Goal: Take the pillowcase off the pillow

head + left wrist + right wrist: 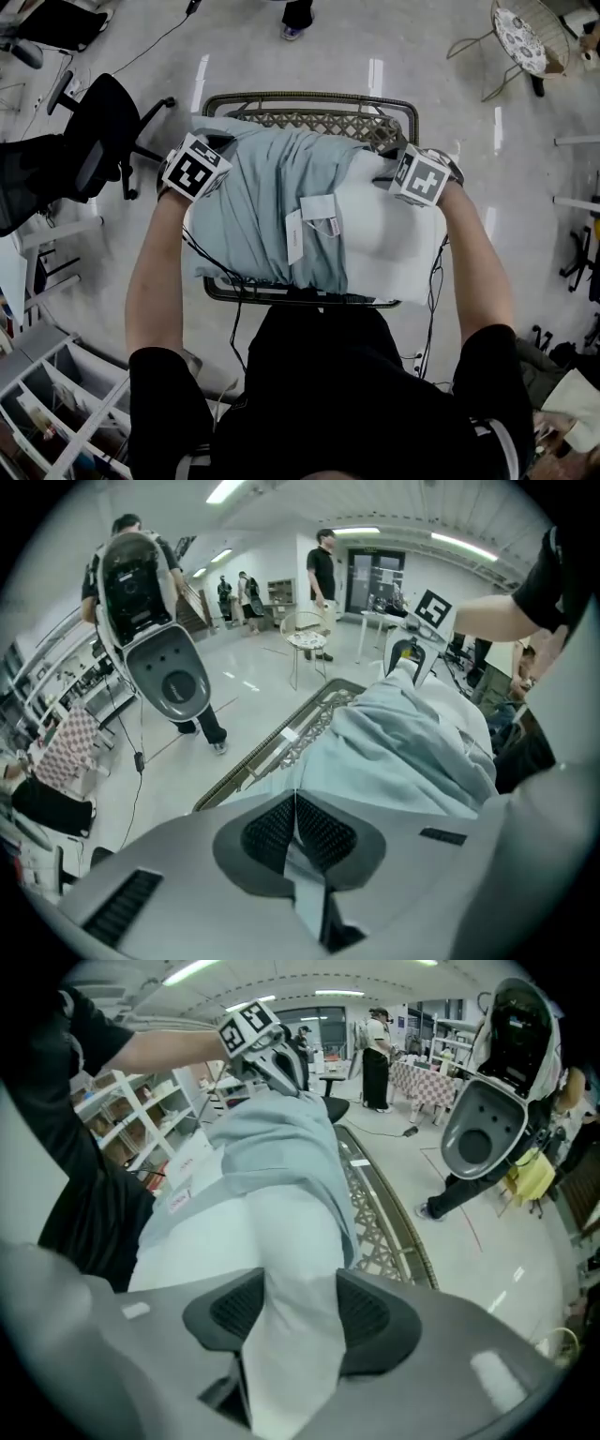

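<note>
The head view looks steeply down on the whole pillow (394, 244) from above the person – the 2 gripper views sit close at opposite ends, facing each other along the pillowcase (412, 742), each catching the other: right gripper (405, 666), left gripper (281, 1071)

Glossy pale floor (394, 56), black office chair (101, 127)

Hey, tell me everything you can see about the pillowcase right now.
The pillowcase is pale blue-green soft cloth, wrinkled and bunched over the left part of the white pillow, whose right part lies bare. White tags show by its open edge. It lies with the pillow on a lattice-topped table. The left gripper is shut on a fold at its left end.
</note>
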Demonstrator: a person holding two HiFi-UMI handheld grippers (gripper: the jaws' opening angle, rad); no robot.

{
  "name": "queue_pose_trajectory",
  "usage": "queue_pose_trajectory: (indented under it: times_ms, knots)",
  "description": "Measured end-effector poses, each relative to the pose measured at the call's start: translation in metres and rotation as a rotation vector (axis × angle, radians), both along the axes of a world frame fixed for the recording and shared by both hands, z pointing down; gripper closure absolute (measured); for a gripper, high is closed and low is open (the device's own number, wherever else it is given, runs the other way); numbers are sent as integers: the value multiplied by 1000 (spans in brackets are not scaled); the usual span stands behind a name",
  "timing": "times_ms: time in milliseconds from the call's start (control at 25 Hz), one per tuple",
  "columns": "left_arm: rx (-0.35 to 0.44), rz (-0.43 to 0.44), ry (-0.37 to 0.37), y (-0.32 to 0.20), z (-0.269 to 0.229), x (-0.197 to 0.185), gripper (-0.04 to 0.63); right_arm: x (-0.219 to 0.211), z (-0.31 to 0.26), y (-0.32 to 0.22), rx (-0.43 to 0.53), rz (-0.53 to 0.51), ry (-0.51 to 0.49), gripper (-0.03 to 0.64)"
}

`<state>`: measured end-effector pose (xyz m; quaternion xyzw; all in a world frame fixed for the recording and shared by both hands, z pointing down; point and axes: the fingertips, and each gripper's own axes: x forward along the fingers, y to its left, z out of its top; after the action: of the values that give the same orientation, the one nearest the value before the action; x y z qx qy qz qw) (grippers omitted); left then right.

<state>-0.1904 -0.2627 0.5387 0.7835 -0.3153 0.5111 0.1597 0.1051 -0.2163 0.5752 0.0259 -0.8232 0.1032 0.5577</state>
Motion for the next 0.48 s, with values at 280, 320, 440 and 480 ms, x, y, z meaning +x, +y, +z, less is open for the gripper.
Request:
queue_pose_trajectory:
  times_ms: [280,320,440,480]
  knots:
    - [77,-107,77,45,0,-2,586,0,-6,3,205,177,13,359]
    - [72,-114,95,56,0,-2,586,-2,-8,13,201,183,4,359]
    - [65,-110,126,92,6,2,576,-12,-11,54,193,186,-20,359]
    - [69,-105,133,104,7,4,563,-17,-11,70,188,188,-28,359]
